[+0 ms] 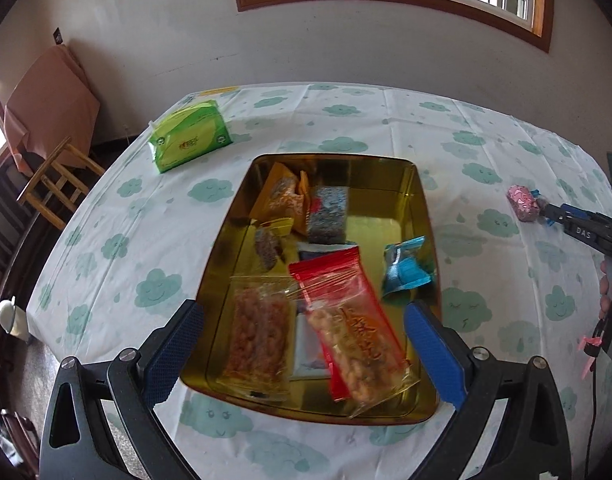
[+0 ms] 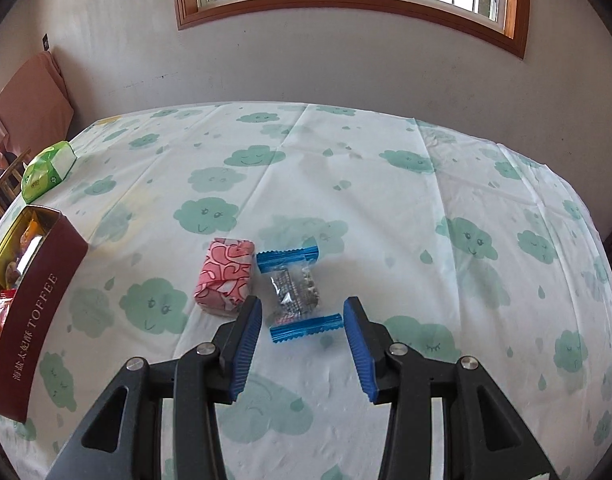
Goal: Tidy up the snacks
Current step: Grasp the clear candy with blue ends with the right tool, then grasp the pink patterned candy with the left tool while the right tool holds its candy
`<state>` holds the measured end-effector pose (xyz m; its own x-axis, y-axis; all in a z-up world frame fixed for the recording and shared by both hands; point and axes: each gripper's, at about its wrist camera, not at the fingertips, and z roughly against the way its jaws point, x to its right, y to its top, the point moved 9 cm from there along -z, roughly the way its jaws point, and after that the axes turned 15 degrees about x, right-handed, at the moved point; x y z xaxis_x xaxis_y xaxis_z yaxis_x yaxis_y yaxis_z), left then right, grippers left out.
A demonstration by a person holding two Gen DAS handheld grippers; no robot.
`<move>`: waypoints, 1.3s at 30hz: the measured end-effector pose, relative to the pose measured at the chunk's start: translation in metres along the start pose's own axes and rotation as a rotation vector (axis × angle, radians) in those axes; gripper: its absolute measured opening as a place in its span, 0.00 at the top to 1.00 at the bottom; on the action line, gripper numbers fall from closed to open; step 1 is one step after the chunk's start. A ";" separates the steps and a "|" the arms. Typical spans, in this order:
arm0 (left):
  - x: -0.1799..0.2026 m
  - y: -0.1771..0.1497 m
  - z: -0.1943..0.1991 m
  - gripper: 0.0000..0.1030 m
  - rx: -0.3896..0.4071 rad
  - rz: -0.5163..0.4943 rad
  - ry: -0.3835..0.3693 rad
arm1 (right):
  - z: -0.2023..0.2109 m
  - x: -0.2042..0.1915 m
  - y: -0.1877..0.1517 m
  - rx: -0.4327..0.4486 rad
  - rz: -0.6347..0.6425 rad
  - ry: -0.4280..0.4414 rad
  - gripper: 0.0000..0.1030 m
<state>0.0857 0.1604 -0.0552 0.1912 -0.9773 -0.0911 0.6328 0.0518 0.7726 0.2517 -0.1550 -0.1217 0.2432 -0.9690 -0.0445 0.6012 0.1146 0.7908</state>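
Note:
A gold tin point(image 1: 419, 200) on the cloud-print tablecloth holds several wrapped snacks, among them a red-topped nut bag point(image 1: 345, 320), a clear bag of brown pieces point(image 1: 258, 332) and a blue packet point(image 1: 407, 270). My left gripper point(image 1: 306, 344) hangs open above the tin's near end, with nothing between its fingers. To the right of the tin, a pink patterned snack point(image 2: 226, 276) and a clear candy with blue ends point(image 2: 296, 292) lie side by side. My right gripper point(image 2: 304, 320) is open, and the candy's near end lies between its fingertips without touching either pad.
The tin's maroon side wall point(image 2: 38, 308) reads TOFFEE and stands at the left of the right wrist view. A green tissue pack point(image 1: 190, 136) lies at the far left of the table. A wooden chair point(image 1: 54, 184) stands off the left edge. A hand point(image 1: 609, 288) holds the right gripper.

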 end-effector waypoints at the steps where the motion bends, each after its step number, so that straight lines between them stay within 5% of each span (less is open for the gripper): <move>1: 0.008 0.003 -0.002 0.04 0.001 -0.007 -0.013 | -0.005 0.001 -0.001 -0.006 0.004 0.004 0.58; 10: 0.089 0.027 -0.020 0.04 0.025 -0.078 -0.110 | -0.026 0.002 -0.002 -0.005 0.023 0.031 0.58; 15: 0.135 0.033 -0.032 0.04 0.040 -0.117 -0.153 | -0.023 0.001 -0.003 0.011 0.044 0.027 0.72; 20: 0.168 0.034 -0.040 0.03 0.038 -0.151 -0.188 | -0.017 0.011 -0.008 0.013 0.032 0.007 0.73; 39: 0.245 0.042 -0.085 0.04 0.010 -0.122 -0.269 | 0.046 0.127 -0.054 0.015 -0.123 -0.198 0.74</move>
<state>0.2230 -0.0595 -0.0984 -0.0920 -0.9957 -0.0148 0.6311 -0.0698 0.7726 0.2148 -0.2942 -0.1417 0.0132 -0.9997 -0.0217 0.6052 -0.0093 0.7960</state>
